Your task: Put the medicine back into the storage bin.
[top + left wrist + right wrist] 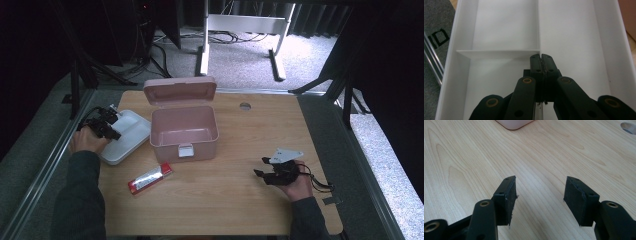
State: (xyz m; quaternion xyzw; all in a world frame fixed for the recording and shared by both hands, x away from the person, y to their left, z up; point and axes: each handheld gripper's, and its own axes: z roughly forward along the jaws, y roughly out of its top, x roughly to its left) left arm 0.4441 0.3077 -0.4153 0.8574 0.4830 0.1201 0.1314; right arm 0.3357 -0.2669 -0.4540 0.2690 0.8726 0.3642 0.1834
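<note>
Left hand-held gripper (541, 58) clamped on the divider of the white tray (579, 45), far left on the table (240, 190), just beside the open pink box (184, 131). Right hand-held gripper (539, 195) apart, empty, near right over bare wood.

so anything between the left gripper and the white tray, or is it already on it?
Nothing visible in the way. The left gripper is shut, its jaws pinching the white tray at the divider wall where the partitions meet. The pink box stands open right of the tray, clear of the gripper.
</note>
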